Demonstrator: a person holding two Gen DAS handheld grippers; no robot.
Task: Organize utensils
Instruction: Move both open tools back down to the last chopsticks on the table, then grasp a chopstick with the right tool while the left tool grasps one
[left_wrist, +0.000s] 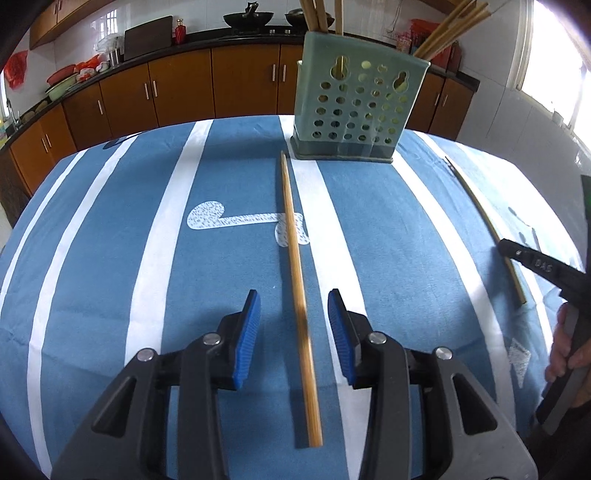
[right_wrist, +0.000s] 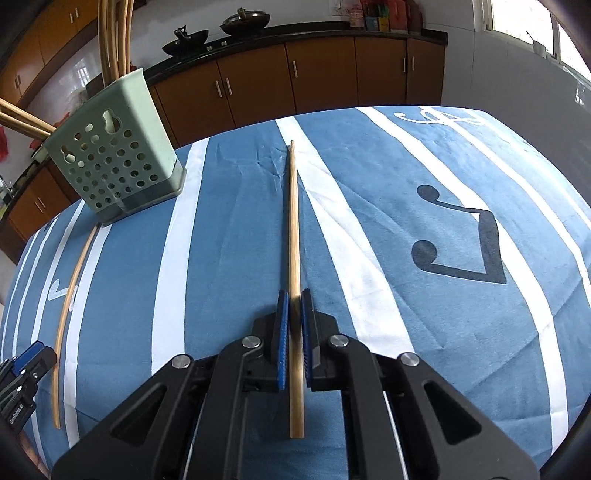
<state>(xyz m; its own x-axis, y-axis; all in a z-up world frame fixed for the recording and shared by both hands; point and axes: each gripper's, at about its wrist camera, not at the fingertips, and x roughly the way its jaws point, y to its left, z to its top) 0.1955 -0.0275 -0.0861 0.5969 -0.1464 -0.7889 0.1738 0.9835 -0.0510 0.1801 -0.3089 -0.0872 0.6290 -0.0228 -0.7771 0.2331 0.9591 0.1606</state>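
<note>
A green perforated utensil holder stands at the far side of the table and holds several chopsticks; it also shows in the right wrist view. My left gripper is open, its blue pads on either side of a bamboo chopstick that lies on the cloth. My right gripper is shut on a second chopstick, which points away toward the far table edge. That chopstick and the right gripper show at the right of the left wrist view.
The table carries a blue cloth with white stripes and music notes. Brown kitchen cabinets and a dark counter with woks run behind it. A bright window is at the right.
</note>
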